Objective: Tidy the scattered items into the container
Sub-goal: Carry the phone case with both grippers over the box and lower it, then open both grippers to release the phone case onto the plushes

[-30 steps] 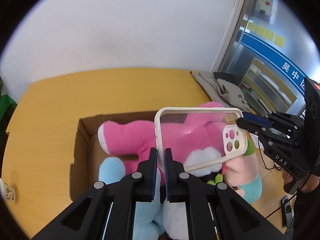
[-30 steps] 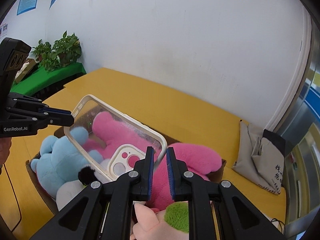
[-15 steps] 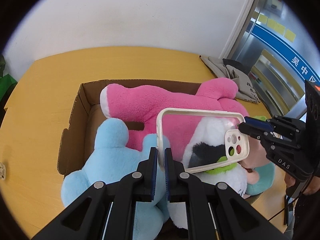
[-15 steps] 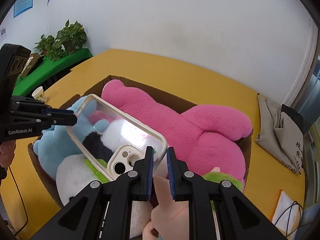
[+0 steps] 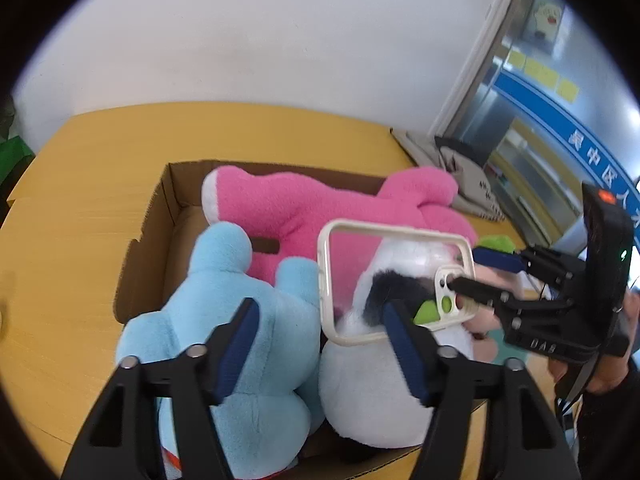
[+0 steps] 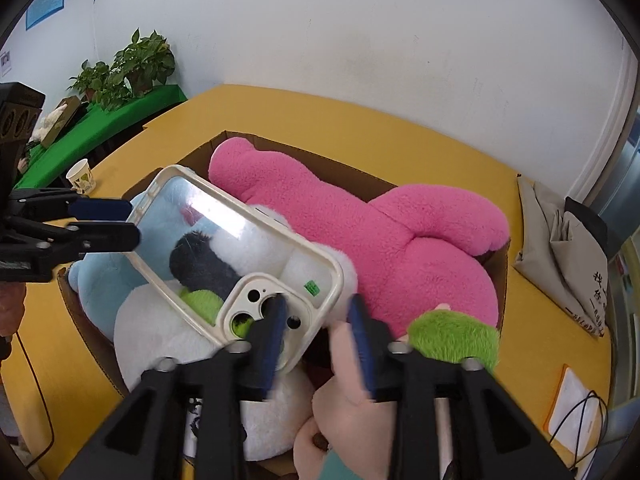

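Spreading across both views, the yellow table (image 5: 92, 184) carries an open cardboard box (image 5: 168, 196) crammed with soft toys. Largest of them is the pink plush (image 6: 384, 232), stretched along the far side of the box with one limb reaching the far right corner. Nearer the cameras lie the light blue plush (image 5: 240, 320) on the left-hand side and the white plush (image 6: 160, 320) with a black patch and a green tuft beside it; a peach-coloured toy with a green fuzzy tuft (image 6: 452, 336) sits at the near right edge.

On top of the toys, over the white plush, lies the clear phone case (image 6: 236, 256) with its cream rim and camera cut-outs, tilted rather than flat.

The left gripper (image 5: 320, 328) has just been opening, and its jaws now stand wide apart. The near short end of the case lies between them, its corner just beside the right finger; neither blue pad visibly presses on the rim.

The right gripper (image 6: 316, 332) has also just been opening. Its jaws are parted, with the camera-cut-out corner of the case in the gap. The left finger overlaps that corner in the right wrist view, and whether it still touches I cannot tell; the other finger stands clear of the rim.

A folded grey cloth bag (image 6: 568, 232) rests on the table beyond the box, and a paper cup (image 6: 82, 178) stands at the far left edge.
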### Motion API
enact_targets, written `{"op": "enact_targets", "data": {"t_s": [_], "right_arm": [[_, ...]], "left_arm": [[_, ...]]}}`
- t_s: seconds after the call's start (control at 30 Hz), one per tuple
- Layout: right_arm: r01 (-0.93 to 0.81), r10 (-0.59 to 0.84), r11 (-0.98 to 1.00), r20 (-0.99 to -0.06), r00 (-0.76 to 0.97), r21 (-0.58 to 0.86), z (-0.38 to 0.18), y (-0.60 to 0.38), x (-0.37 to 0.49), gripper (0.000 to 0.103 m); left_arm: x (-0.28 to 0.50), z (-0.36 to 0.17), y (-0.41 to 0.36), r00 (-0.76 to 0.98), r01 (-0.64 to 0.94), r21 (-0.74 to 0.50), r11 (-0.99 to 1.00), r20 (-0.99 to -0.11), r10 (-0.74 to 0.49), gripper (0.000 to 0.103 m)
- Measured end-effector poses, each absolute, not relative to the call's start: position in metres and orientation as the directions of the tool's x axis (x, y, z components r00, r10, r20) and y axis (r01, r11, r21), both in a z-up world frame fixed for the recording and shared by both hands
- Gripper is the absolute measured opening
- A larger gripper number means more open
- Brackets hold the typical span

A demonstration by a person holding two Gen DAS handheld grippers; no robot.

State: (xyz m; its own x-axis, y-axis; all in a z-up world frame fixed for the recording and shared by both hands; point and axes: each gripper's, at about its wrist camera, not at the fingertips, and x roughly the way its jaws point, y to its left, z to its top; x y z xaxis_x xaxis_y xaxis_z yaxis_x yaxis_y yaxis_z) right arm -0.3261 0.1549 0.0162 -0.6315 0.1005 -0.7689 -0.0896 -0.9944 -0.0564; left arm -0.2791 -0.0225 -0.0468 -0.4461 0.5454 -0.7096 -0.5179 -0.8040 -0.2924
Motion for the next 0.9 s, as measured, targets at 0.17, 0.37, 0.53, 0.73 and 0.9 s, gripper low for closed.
{"op": "enact_targets", "data": {"t_s": [0.17, 0.37, 0.53, 0.73, 0.9], "right_arm": [[-0.121, 0.114, -0.992, -0.73, -0.674, -0.043, 0.03, 0.154, -0.31, 0.066], [-0.161, 0.139, -0.986, -0.682, -0.718, -0.031, 0.05, 0.135, -0.274, 0.091], [-0.19, 0.105, -0.98, -0.64, -0.761, 0.066, 0.048, 0.109, -0.224, 0.093], [-0.282, 0.202, -0.959, -0.64, -0.741, 0.024, 0.03, 0.079, -0.172, 0.095], [-0.316, 0.217, -0.947, -0.609, -0.763, 0.058, 0.036, 0.061, -0.131, 0.101]], "left_arm": [[-0.268, -0.029, -0.037, -0.508, -0.507, -0.247, -0.826, -0.688, 0.517, 0.069], [-0.225, -0.01, -0.053, -0.616, -0.486, -0.173, -0.857, -0.627, 0.476, 0.078], [-0.172, -0.02, -0.057, -0.669, -0.455, -0.111, -0.883, -0.612, 0.422, 0.078], [-0.13, -0.05, -0.061, -0.62, -0.447, -0.188, -0.874, -0.64, 0.455, 0.078], [-0.103, -0.061, -0.067, -0.618, -0.425, -0.174, -0.888, -0.661, 0.425, 0.078]]}}
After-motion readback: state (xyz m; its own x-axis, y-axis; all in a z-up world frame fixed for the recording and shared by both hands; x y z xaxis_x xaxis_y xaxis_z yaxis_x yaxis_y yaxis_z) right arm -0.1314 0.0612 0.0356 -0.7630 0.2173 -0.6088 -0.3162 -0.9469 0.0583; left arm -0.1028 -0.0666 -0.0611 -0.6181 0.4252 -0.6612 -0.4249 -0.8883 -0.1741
